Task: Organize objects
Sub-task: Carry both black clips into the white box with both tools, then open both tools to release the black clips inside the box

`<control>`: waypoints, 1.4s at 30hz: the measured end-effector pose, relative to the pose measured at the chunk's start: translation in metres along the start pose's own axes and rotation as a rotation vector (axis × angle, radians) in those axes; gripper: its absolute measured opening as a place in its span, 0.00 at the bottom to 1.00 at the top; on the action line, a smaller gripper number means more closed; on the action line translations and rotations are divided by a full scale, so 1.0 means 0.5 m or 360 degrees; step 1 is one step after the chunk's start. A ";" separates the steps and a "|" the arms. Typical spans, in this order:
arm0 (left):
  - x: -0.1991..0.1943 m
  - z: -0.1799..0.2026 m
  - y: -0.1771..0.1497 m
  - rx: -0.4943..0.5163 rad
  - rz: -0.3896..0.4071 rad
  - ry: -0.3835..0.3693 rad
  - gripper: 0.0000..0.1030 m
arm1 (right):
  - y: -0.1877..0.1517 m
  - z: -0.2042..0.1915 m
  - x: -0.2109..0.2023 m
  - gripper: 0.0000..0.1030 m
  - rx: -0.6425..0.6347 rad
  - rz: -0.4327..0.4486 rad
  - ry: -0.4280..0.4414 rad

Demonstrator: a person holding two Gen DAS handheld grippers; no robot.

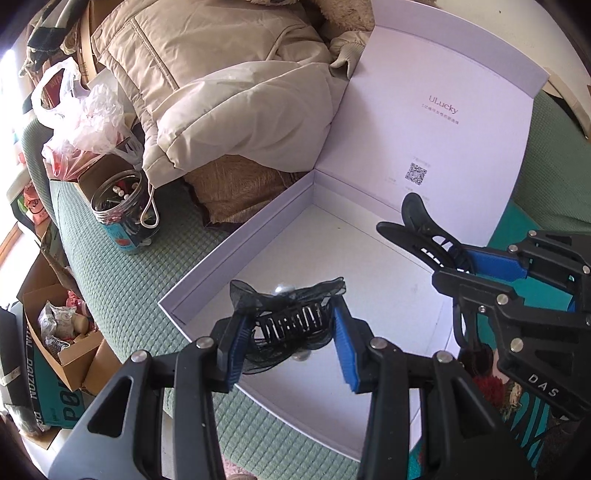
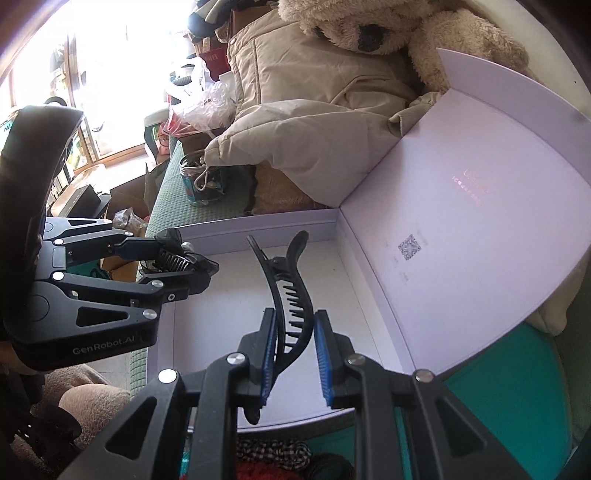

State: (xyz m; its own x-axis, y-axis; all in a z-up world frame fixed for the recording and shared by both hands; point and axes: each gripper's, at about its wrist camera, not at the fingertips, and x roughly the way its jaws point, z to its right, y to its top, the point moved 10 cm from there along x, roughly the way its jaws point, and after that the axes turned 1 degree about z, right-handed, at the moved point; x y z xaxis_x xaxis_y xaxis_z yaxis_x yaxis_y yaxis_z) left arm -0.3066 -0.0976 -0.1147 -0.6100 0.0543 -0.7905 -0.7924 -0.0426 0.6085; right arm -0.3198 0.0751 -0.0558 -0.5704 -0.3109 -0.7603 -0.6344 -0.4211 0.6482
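Two grippers each carry a black hair clip above the open pale box. On the left gripper [image 1: 291, 339], the blue-padded fingers [image 1: 347, 350] are closed onto a black claw clip [image 1: 290, 323] with a sheer black mesh bow and small silvery beads; the pads press its two ends, and it hangs over the box's near left corner. On the right gripper [image 2: 293, 350], the fingers [image 2: 325, 363] are pinched on a long, curved black toothed clip [image 2: 290, 295], which rises between the pads and points away over the box floor, its two tails spread at the far end.

Beneath both lies the shallow white box [image 1: 229, 243], its floor bare under the clips, its lid [image 1: 436, 122] standing upright at the far right with small printed lettering and a square code. The box rests on a green textured cushion [image 1: 122, 280].

Just beyond the box's far left wall sit a brown cushion [image 1: 236, 184] and a beige padded jacket [image 1: 207, 74], with a plush bear [image 2: 369, 26] behind. Farther left stands a clear jar [image 1: 120, 206] of small items, near a crumpled plastic bag [image 1: 88, 122].
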 end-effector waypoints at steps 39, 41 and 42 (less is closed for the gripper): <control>0.273 -0.010 0.029 0.0097 -0.0298 0.0126 0.43 | -0.032 0.095 0.227 0.19 0.0028 -0.0340 -0.0020; 0.276 -0.008 0.027 0.0106 -0.0306 0.0130 0.47 | -0.034 0.093 0.228 0.19 0.0036 -0.0346 -0.0021; 0.277 -0.008 0.027 0.0109 -0.0311 0.0133 0.49 | -0.035 0.093 0.228 0.19 0.0036 -0.0348 -0.0023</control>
State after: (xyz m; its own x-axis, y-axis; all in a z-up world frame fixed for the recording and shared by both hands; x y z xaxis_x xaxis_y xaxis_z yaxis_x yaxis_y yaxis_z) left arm -0.4018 -0.0948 -0.2166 -0.4452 -0.0283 -0.8950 -0.8954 0.0286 0.4444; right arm -0.3981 0.0867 -0.1521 -0.4253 -0.2017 -0.8823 -0.7553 -0.4579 0.4688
